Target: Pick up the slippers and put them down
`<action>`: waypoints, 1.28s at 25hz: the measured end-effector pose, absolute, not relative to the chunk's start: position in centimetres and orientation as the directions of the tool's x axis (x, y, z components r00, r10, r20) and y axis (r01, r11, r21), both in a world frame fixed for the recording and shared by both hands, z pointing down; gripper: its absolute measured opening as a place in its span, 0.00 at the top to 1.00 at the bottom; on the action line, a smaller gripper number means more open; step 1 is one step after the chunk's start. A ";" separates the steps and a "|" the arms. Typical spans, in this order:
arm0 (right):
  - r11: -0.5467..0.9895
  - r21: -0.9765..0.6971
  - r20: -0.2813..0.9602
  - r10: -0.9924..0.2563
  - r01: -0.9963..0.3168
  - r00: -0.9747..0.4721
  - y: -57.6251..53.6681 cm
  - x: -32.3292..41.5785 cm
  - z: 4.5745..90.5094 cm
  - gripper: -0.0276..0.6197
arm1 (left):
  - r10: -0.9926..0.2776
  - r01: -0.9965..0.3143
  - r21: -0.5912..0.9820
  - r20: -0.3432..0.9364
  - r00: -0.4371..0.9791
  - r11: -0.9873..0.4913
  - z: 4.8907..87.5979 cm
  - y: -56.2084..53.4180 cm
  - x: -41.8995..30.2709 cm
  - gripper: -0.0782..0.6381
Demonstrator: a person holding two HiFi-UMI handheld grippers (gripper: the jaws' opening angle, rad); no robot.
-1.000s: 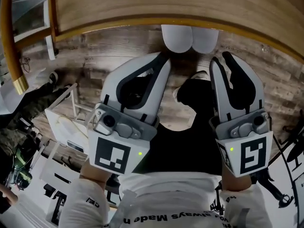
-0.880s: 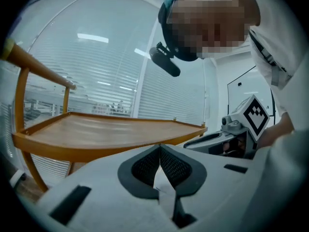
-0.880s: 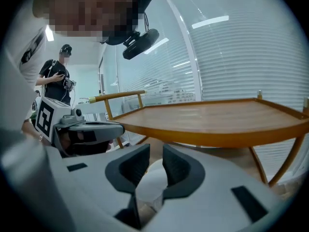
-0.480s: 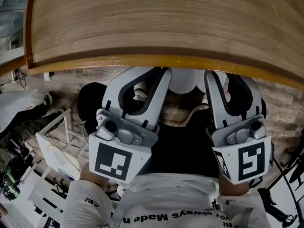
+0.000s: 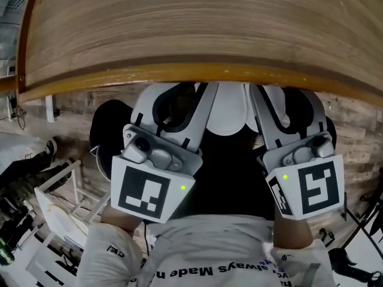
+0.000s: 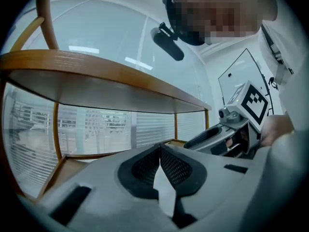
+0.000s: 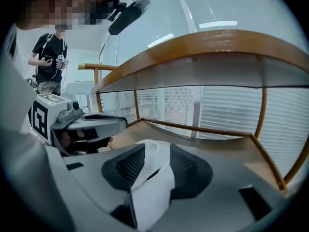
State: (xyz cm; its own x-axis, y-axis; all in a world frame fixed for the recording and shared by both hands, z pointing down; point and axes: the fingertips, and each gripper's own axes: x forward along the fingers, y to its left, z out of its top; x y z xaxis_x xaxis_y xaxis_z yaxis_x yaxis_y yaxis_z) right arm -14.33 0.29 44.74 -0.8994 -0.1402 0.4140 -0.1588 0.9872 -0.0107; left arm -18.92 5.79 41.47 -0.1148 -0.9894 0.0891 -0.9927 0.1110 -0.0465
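Two white slippers (image 5: 230,109) show side by side between my grippers, just below the front edge of a wooden shelf unit (image 5: 191,28). My left gripper (image 5: 176,97) is shut on a thin edge of one slipper (image 6: 163,190), its pads (image 6: 145,166) meeting above it. My right gripper (image 5: 286,103) is opening. The other slipper (image 7: 152,187) still lies loosely between its pads (image 7: 186,166), over the unit's lower board (image 7: 212,144). Both grippers' fingertips are hidden under the shelf edge in the head view.
A white wire rack (image 5: 60,190) stands on the plank floor at the left, with a black object (image 5: 108,124) beside it. Window blinds (image 7: 227,110) close off the back of the shelf unit. A person (image 7: 50,57) stands far behind.
Both grippers have sunk with the slippers and gone in under the shelf's front edge. The right gripper's jaws stand wider than before.
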 end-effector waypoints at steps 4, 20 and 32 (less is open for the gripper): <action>0.983 -0.038 0.474 -0.138 -0.177 -0.869 0.0 -14.8 46.4 0.70 | -0.986 -0.989 -0.079 0.101 -0.133 0.125 42.5 5.3 -19.8 0.87; 0.967 -0.078 0.629 -0.141 -0.242 -0.764 -1.3 -16.4 51.2 0.60 | -0.972 -0.993 -0.054 0.204 -0.115 0.106 46.8 4.0 -22.1 0.87; 0.981 0.109 0.671 -0.191 -0.159 -0.716 -1.0 -19.1 51.5 0.60 | -0.979 -0.995 -0.067 0.182 -0.088 0.077 46.7 4.2 -21.9 0.87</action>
State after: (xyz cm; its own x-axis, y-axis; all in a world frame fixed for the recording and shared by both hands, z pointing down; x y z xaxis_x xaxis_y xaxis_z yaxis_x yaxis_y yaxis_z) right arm -19.05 -1.05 51.53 -0.7161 -0.1909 0.6714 -0.1589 0.9812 0.1095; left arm -21.86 4.17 46.66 -0.0882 -0.9794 0.1816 -0.9948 0.0772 -0.0668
